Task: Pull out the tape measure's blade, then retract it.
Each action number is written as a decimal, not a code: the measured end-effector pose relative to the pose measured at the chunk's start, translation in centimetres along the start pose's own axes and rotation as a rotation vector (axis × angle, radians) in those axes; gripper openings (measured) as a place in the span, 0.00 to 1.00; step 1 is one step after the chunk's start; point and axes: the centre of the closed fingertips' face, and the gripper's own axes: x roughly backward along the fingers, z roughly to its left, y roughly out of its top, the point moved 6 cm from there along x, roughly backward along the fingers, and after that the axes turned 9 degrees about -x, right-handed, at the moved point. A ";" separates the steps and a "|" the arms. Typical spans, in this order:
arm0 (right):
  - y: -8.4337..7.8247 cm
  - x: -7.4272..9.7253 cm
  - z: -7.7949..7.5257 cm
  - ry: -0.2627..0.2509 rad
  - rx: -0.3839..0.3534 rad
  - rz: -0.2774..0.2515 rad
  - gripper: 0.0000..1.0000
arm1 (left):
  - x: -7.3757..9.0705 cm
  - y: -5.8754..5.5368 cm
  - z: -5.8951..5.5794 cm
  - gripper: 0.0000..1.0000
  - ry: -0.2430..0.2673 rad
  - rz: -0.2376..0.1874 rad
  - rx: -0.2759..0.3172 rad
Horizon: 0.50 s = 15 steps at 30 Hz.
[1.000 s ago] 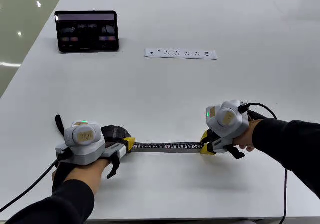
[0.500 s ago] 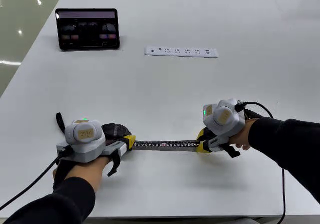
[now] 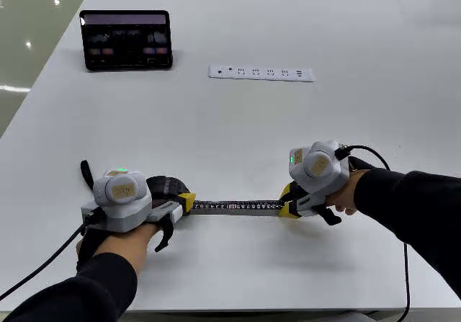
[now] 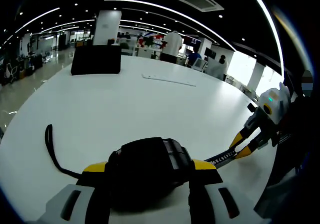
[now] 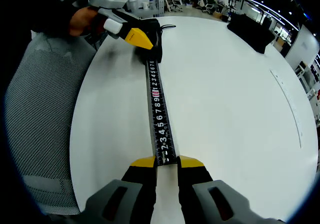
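Observation:
The tape measure's black case (image 3: pixel 166 189) lies on the white table (image 3: pixel 238 135) at the front left, and my left gripper (image 3: pixel 177 197) is shut on it. In the left gripper view the case (image 4: pixel 150 166) sits between the yellow-tipped jaws, with its black strap (image 4: pixel 50 149) trailing left. The numbered blade (image 3: pixel 236 207) runs flat from the case to my right gripper (image 3: pixel 287 202). In the right gripper view the right gripper (image 5: pixel 166 161) is shut on the end of the blade (image 5: pixel 159 114), with the case (image 5: pixel 152 33) and the left gripper (image 5: pixel 125 26) at the far end.
A dark tablet (image 3: pixel 126 39) stands at the back left and a white power strip (image 3: pixel 261 73) lies behind the middle. Cables trail from both grippers near the table's front edge. A grey mesh chair (image 5: pixel 40 108) is beside the table.
My right gripper has moved a little left towards the case with the blade end in it, so less blade shows. The left gripper and case have stayed put.

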 end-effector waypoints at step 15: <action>0.7 -0.4 0.2 0.003 -0.001 -0.011 0.11 | 0.0 0.0 0.0 0.59 0.000 0.000 0.001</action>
